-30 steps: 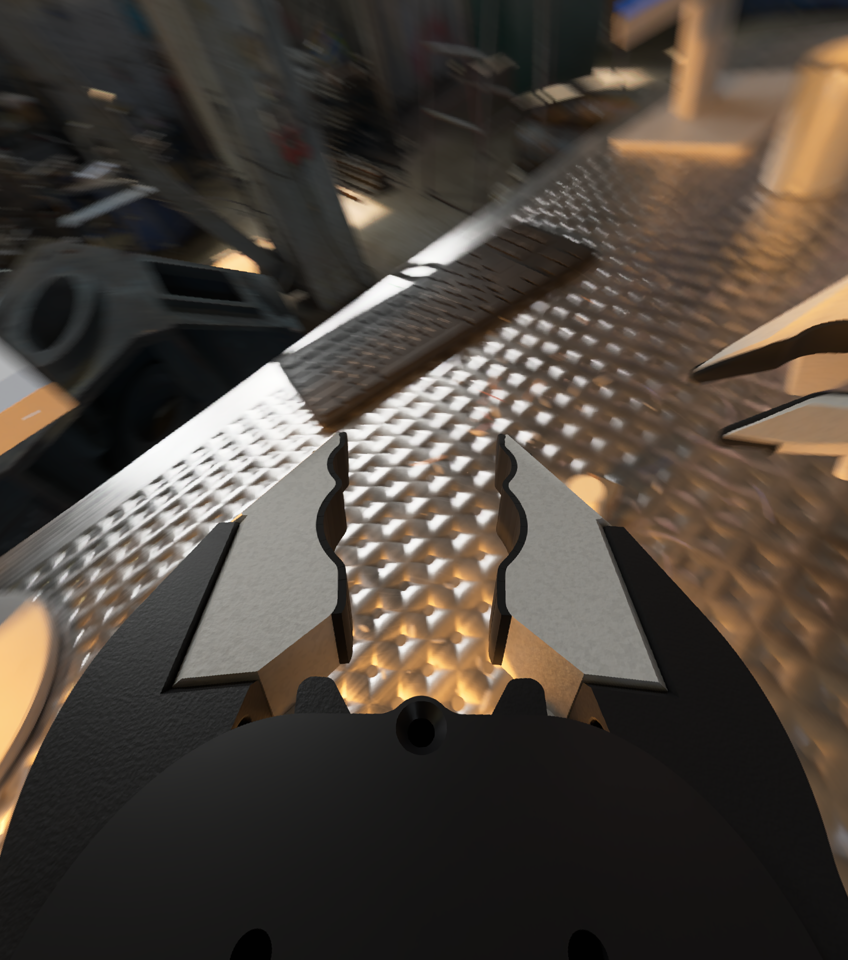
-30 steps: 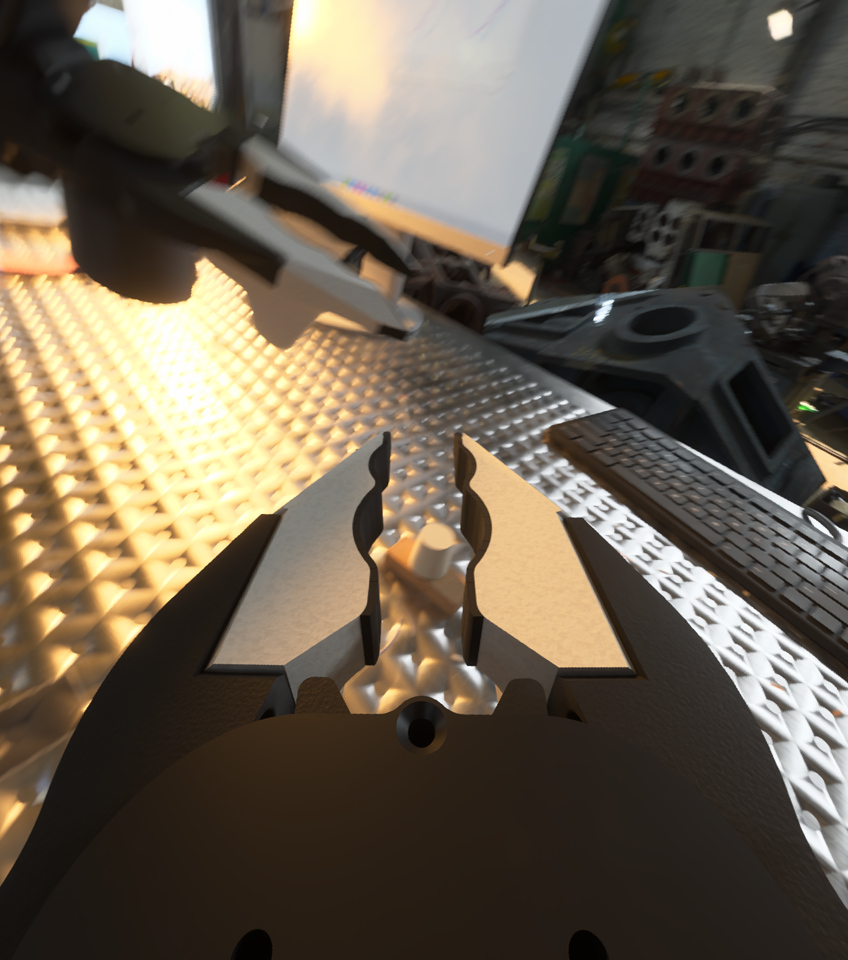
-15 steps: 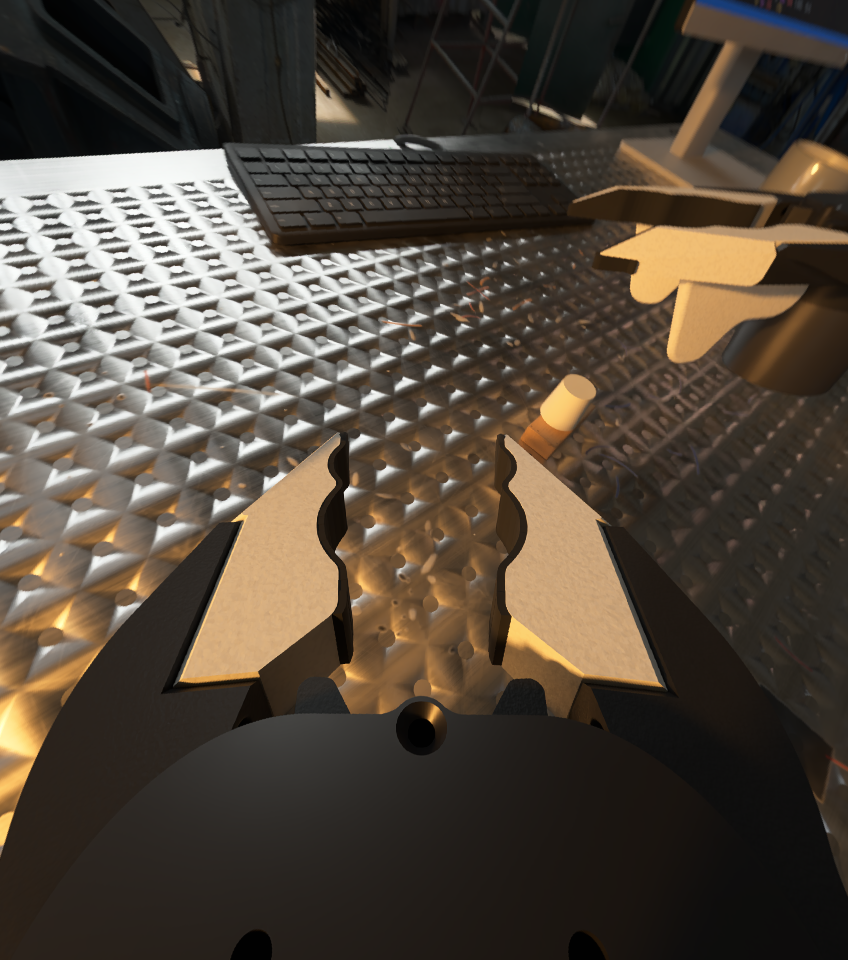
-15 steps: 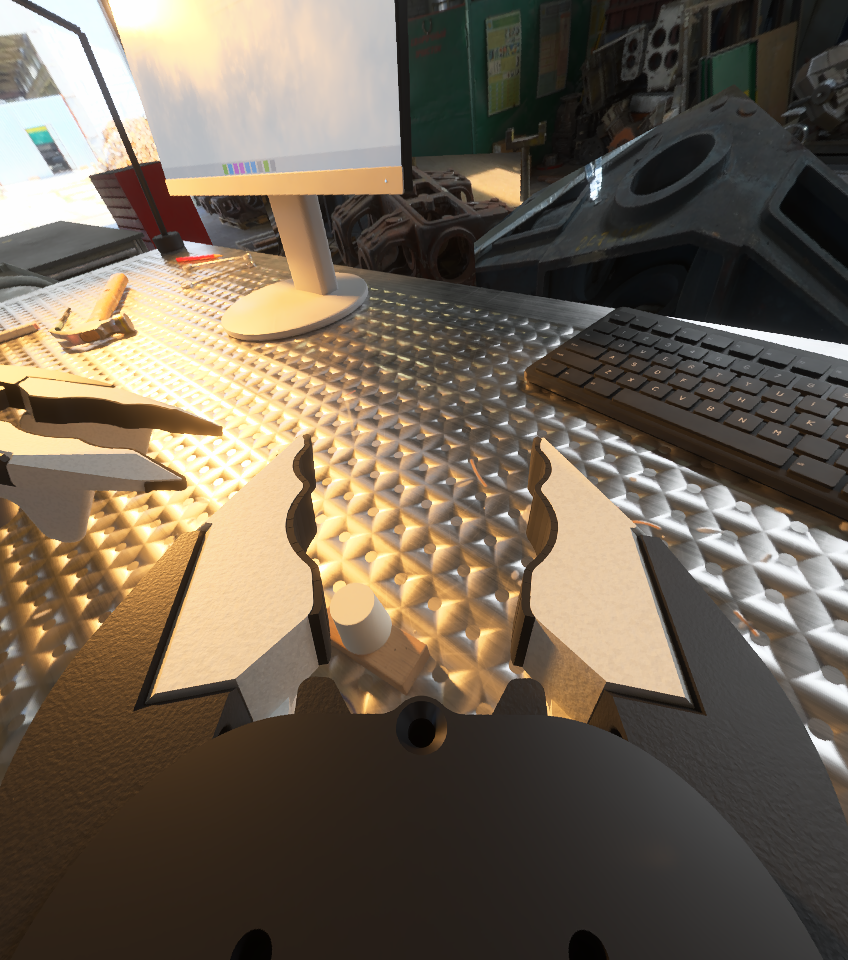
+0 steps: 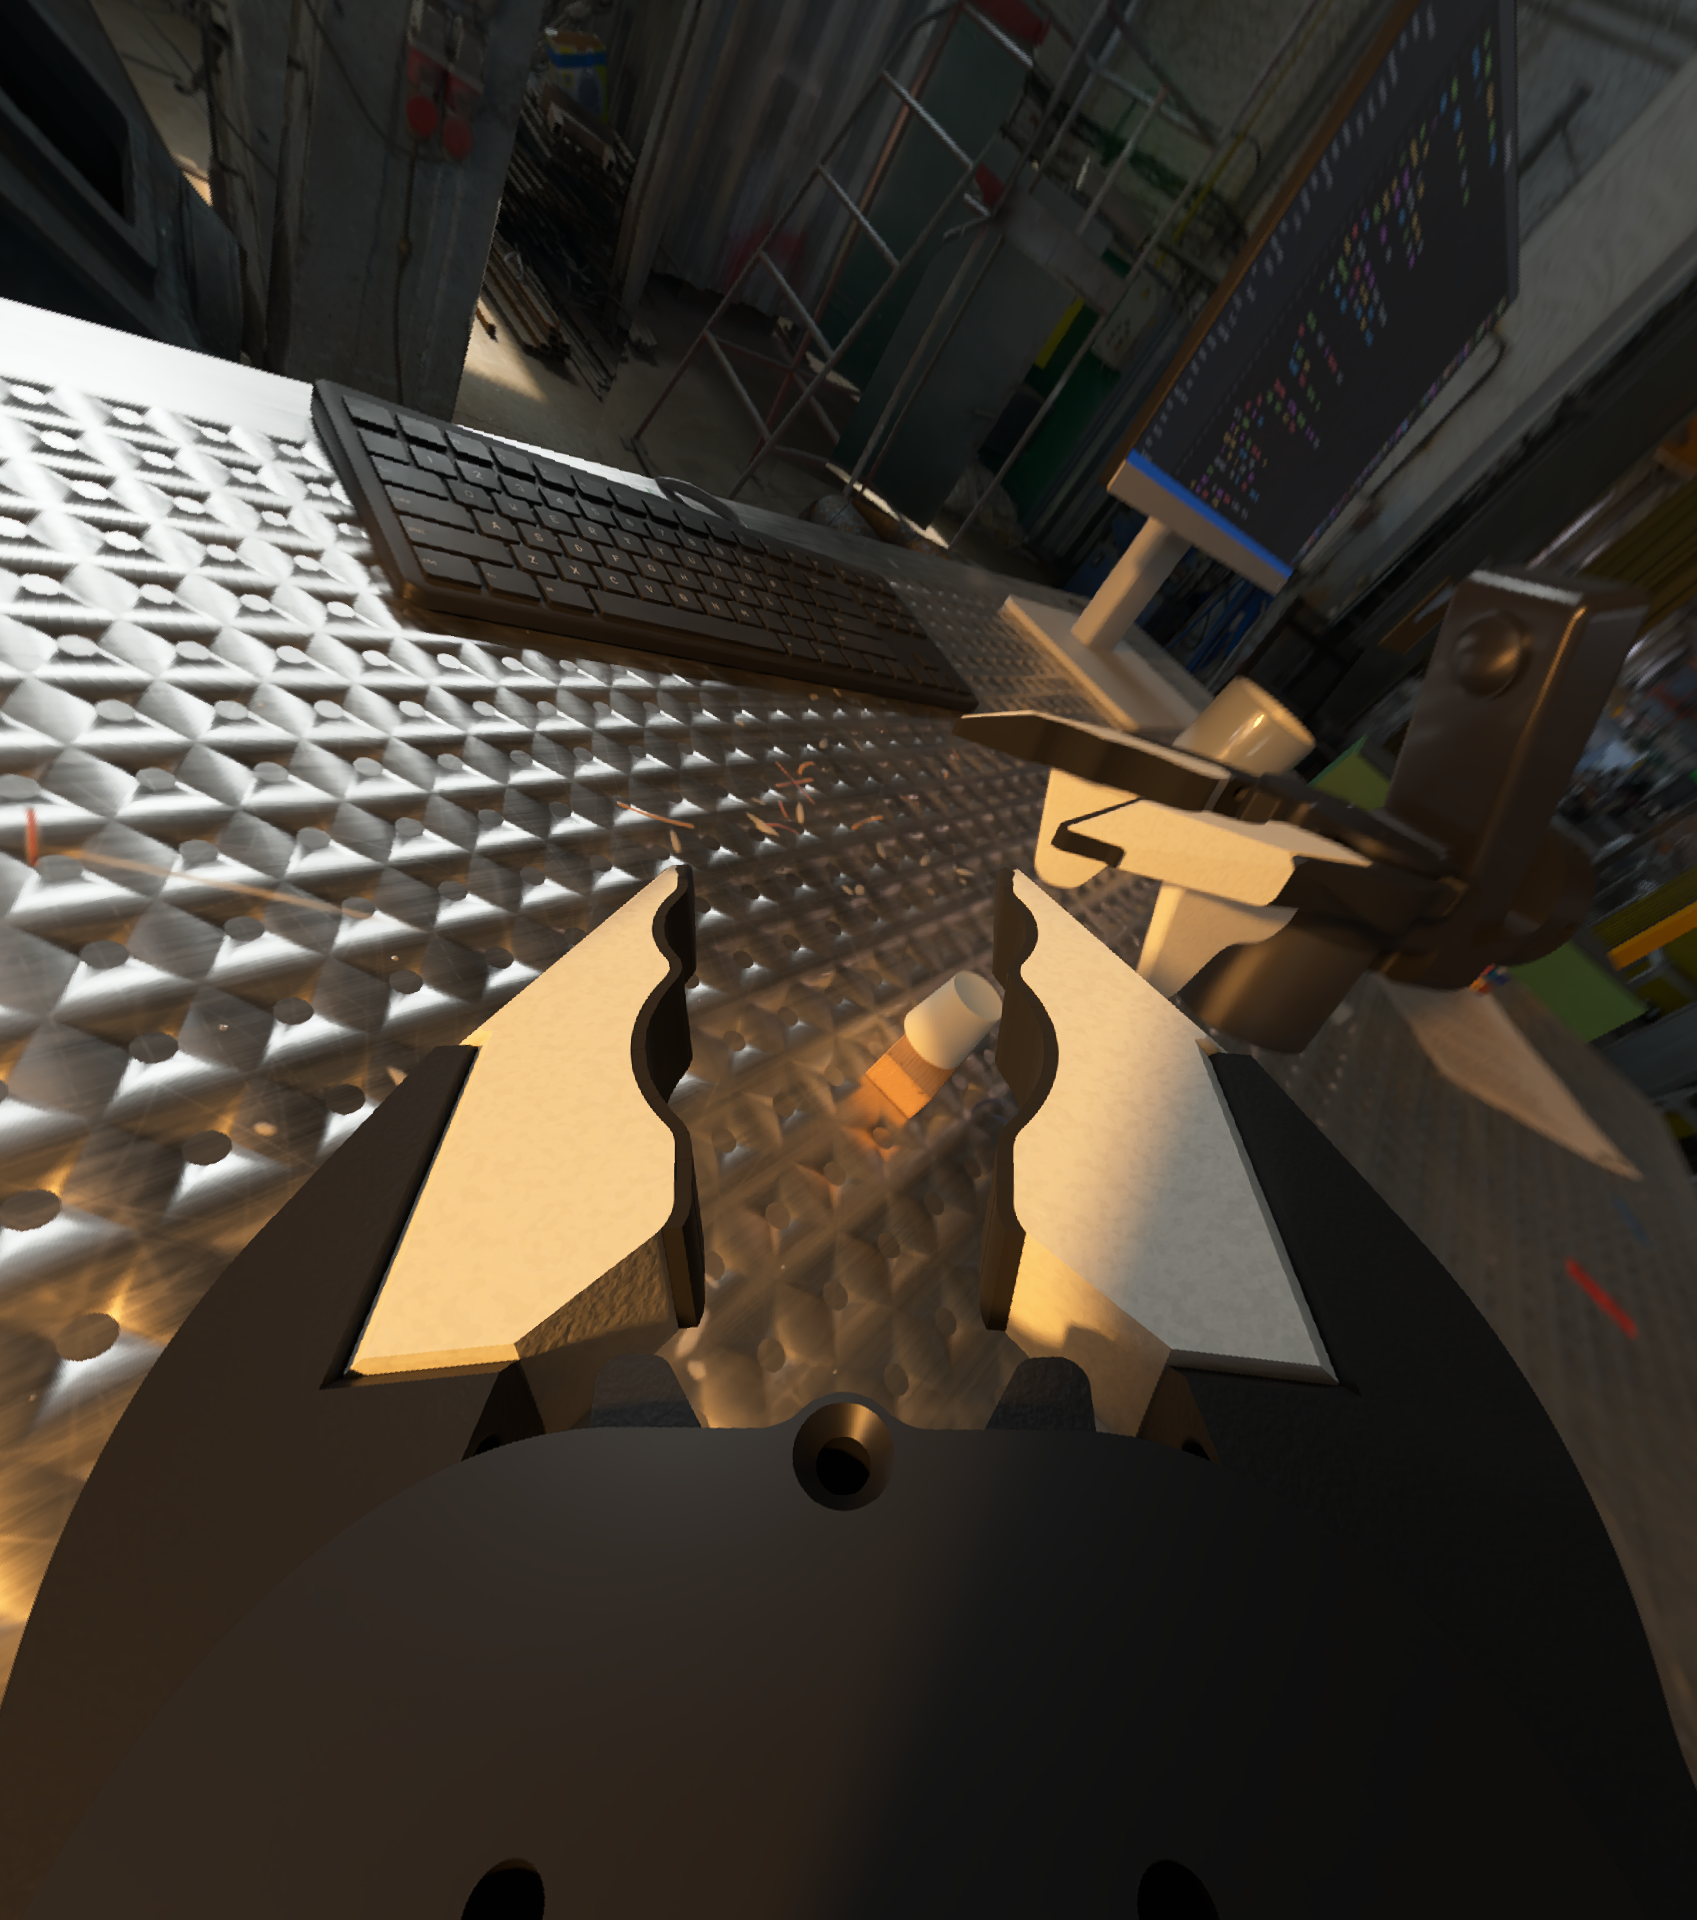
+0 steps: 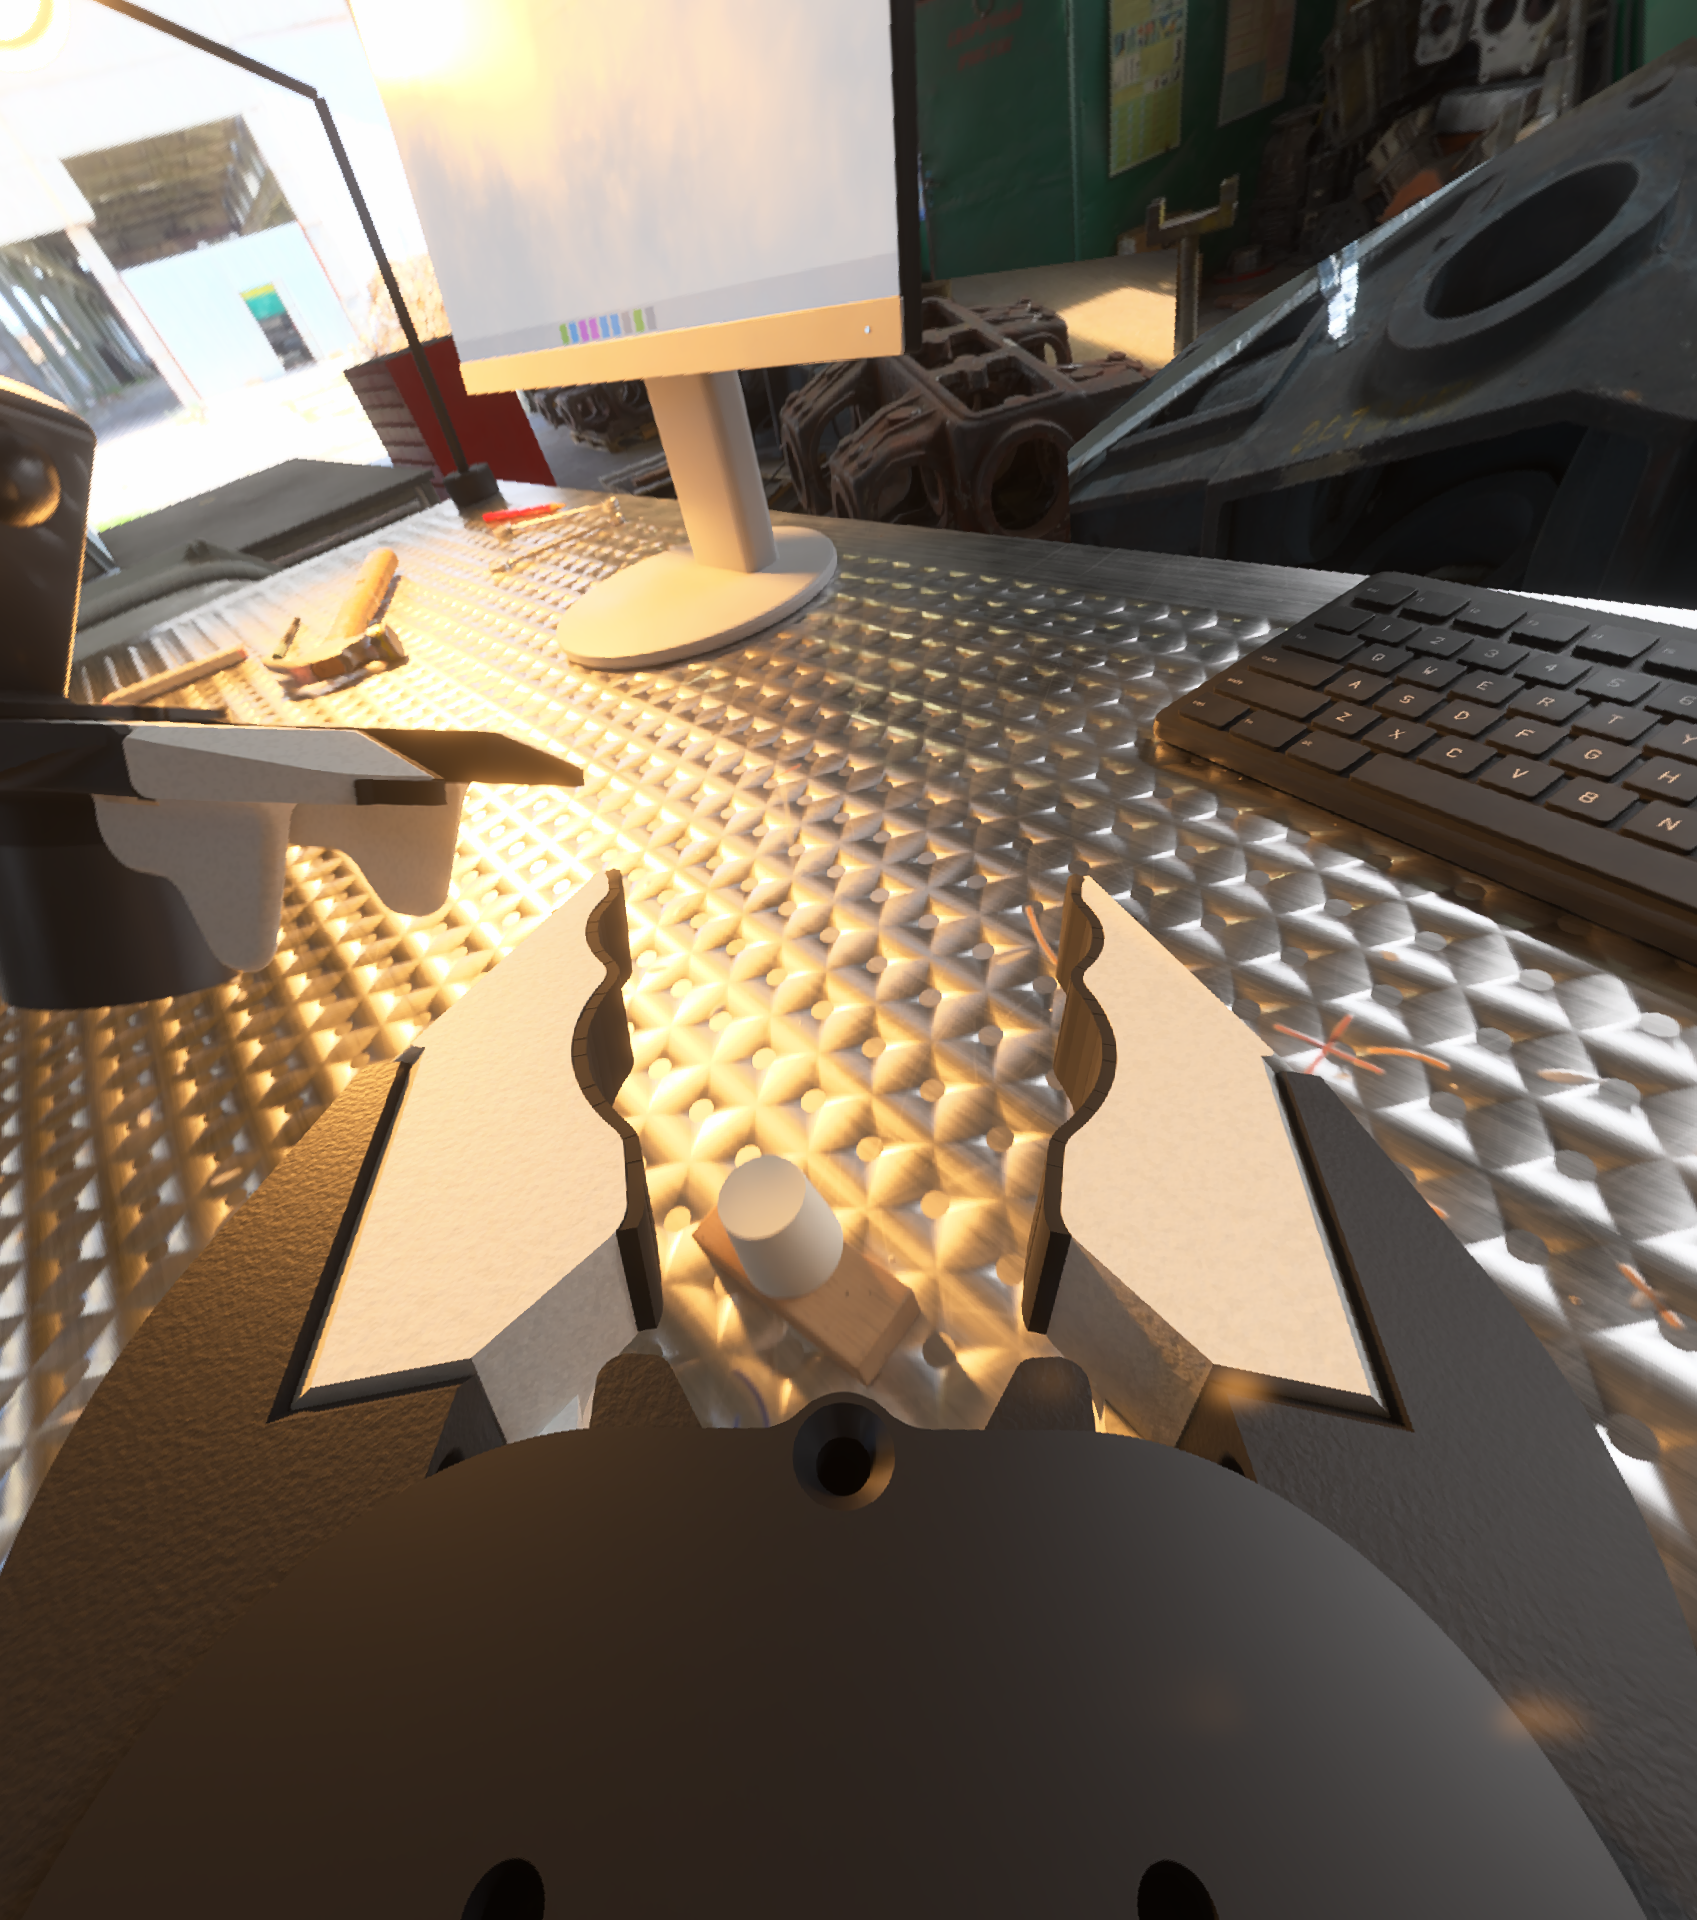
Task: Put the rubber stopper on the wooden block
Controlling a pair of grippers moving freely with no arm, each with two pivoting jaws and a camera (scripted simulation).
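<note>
A pale rubber stopper [image 6: 779,1226] stands on a small flat wooden block [image 6: 849,1311] on the patterned metal table [image 6: 927,831]. In the right wrist view both sit low between the fingers of my right gripper [image 6: 842,914], which is open and empty above them. In the left wrist view the stopper [image 5: 950,1021] and the block [image 5: 901,1075] lie just beyond my left gripper [image 5: 844,894], close to its right finger. The left gripper is open and empty. The right gripper also shows in the left wrist view [image 5: 1062,779], hovering at the right.
A black keyboard [image 6: 1509,748] lies at the far right edge of the table. A white monitor [image 6: 657,208] on a round foot stands at the back. A hammer [image 6: 345,623] and small tools lie at the back left. A pale cup [image 5: 1244,722] stands by the monitor foot.
The right gripper has drawn back slightly, so the stopper on the block sits more centred between its open fingers. The left gripper has swung right, bringing stopper and block between its fingertips.
</note>
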